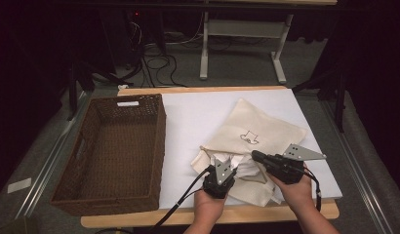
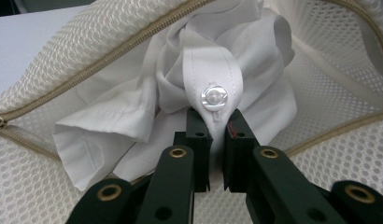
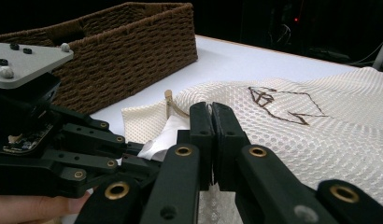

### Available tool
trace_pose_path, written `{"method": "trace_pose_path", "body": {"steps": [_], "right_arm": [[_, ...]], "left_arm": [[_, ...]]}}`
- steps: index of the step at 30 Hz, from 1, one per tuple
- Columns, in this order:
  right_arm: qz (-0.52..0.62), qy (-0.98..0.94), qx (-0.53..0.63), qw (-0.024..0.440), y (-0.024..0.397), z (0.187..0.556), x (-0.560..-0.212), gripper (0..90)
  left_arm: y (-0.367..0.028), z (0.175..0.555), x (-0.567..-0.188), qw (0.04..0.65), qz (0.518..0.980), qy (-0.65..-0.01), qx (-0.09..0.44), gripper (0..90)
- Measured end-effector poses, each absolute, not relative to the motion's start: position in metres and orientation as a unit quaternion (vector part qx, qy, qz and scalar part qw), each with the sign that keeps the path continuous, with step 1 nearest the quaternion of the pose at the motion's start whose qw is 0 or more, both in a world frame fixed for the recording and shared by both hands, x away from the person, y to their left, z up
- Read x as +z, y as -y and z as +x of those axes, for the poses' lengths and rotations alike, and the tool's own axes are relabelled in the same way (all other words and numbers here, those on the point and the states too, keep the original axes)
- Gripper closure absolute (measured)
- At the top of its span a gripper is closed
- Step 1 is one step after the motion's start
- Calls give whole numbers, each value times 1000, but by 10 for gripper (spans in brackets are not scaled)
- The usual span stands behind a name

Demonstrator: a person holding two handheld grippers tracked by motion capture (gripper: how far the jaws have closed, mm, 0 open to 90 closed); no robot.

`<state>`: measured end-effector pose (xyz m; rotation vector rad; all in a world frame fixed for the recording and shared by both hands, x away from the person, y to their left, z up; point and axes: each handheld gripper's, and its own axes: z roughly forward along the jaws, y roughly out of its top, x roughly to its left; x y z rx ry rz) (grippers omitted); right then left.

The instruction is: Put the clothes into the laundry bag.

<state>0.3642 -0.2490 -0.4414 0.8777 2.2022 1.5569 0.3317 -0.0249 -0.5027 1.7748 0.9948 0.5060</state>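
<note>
High view: a white desk with a wooden edge stands on grey carpet in a dark room, cables behind. A brown wicker basket sits left; a cream mesh laundry bag lies right, near both grippers.

Left gripper view: the left gripper fingers pinch a buttoned white shirt in the bag's zippered mouth.

Right gripper view: the right gripper fingers are closed on the honeycomb mesh.

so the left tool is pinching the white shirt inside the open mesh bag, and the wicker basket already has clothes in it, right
Not quite. The left tool does pinch the white shirt inside the open mesh bag, but the wicker basket holds no clothes: the high view shows its bare woven floor.
</note>
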Motion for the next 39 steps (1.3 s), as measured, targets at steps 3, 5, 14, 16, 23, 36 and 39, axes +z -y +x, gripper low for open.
{"method": "trace_pose_path", "body": {"steps": [3,5,14,16,23,36,39], "right_arm": [[304,-766,544,154,249,364,-441,892],[304,-766,544,154,249,364,-441,892],[306,-765,546,155,250,364,-440,892],[306,-764,546,154,250,365,-440,892],[309,-764,546,153,252,365,-442,892],[312,-762,548,149,253,364,-443,892],[311,-762,548,150,253,365,-443,892]], "left_arm": [[26,334,-502,499,734,-411,210,833],[28,336,-502,499,732,-412,211,833],[45,355,-500,493,736,-412,215,833],[50,359,-501,492,735,-413,215,833],[69,377,-504,497,730,-413,221,828],[76,373,-504,504,734,-405,209,619],[75,371,-503,506,735,-405,200,573]]}}
